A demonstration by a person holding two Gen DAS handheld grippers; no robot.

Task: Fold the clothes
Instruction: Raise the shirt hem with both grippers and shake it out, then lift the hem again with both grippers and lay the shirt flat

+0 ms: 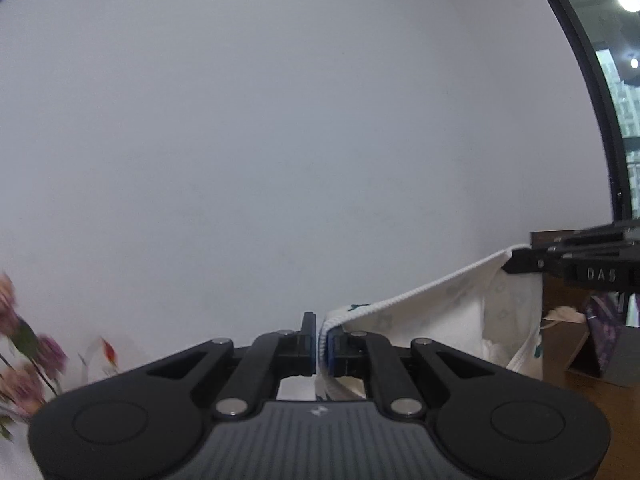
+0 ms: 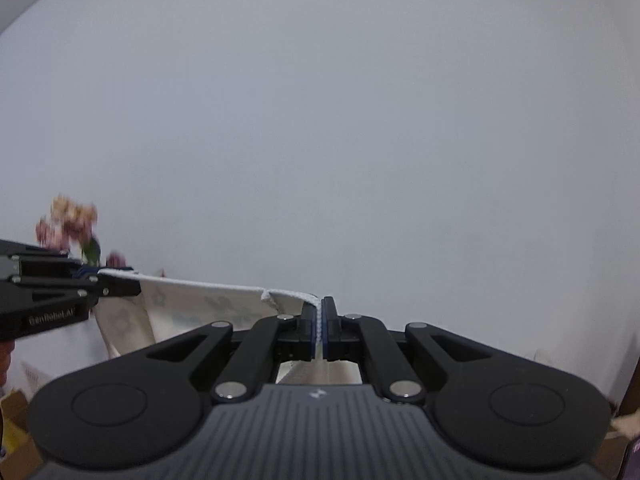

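A white garment (image 1: 460, 312) with a pale flower print and a ribbed hem hangs stretched between my two grippers, lifted in front of a bare wall. My left gripper (image 1: 321, 340) is shut on one end of the ribbed hem. In the left wrist view the right gripper (image 1: 510, 262) comes in from the right, clamped on the other end. My right gripper (image 2: 319, 320) is shut on the ribbed edge of the same garment (image 2: 200, 308). The left gripper (image 2: 120, 278) reaches in from the left there, pinching the far corner. The cloth's lower part is hidden behind the gripper bodies.
A white wall (image 1: 280, 140) fills both views. Pink artificial flowers (image 1: 28, 364) stand low at the left, also the flowers (image 2: 74, 224). A dark-framed window (image 1: 600, 100) is at the right, with a brown wooden surface (image 1: 580, 400) and boxes below it.
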